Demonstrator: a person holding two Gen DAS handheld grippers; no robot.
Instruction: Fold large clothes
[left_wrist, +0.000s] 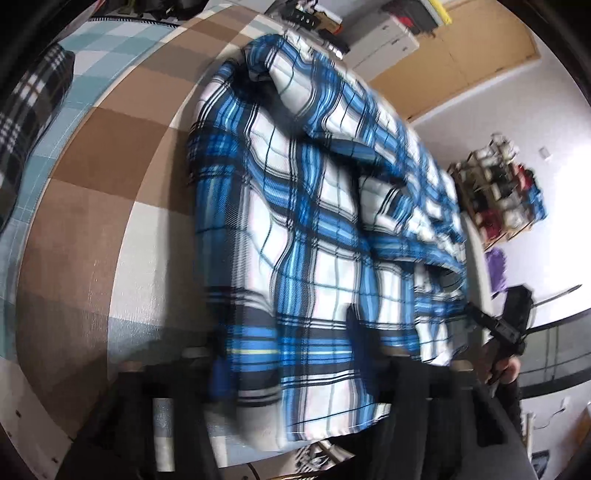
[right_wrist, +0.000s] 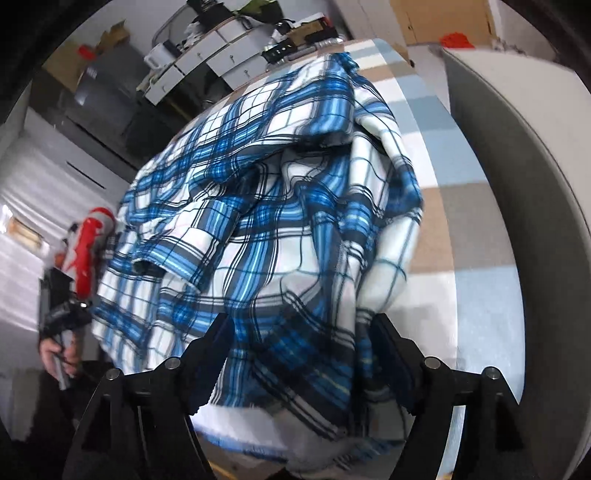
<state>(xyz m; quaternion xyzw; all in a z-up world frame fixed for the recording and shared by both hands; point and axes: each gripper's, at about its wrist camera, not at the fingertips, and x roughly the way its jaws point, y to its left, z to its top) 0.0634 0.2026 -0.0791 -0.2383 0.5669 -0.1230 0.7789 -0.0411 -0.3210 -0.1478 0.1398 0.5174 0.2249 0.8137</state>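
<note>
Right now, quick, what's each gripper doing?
Left gripper: jaws closed, pinching the blue plaid shirt.
Right gripper: jaws open, shirt cloth lying between them, not gripped.

We saw a plaid shirt (left_wrist: 314, 236) checked in bright blue and white, crossed by black lines and thin pale-yellow stripes near the bottom of the frame. Beneath it lay a checked cloth (left_wrist: 110, 155) in brown, cream and pale blue squares. At the far left sat a black-and-white plaid fabric (left_wrist: 33, 122). Both grippers' fingers (right_wrist: 391, 354) were black with dark blue pads.
</note>
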